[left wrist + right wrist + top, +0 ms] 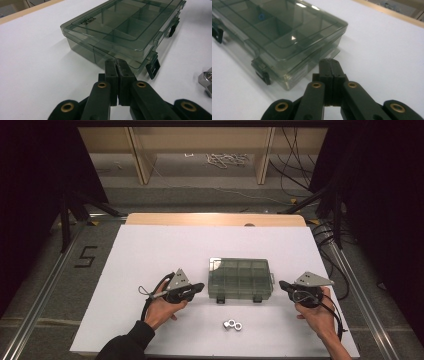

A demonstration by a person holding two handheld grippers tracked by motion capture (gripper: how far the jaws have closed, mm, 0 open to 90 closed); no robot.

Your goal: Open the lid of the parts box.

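Evidently at an approach step: the closed, latched compartment box (240, 279) lies mid-table, left gripper (199, 288) at its 9 o'clock, right gripper (283, 285) at 3, both clenched empty, metal nuts (232, 324) at 6; presumably unlatching comes next.

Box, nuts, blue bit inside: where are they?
box (240, 279), high view, lid centre
nuts (232, 325), high view, where the two meet
blue bit (261, 16), right gripper view, its middle
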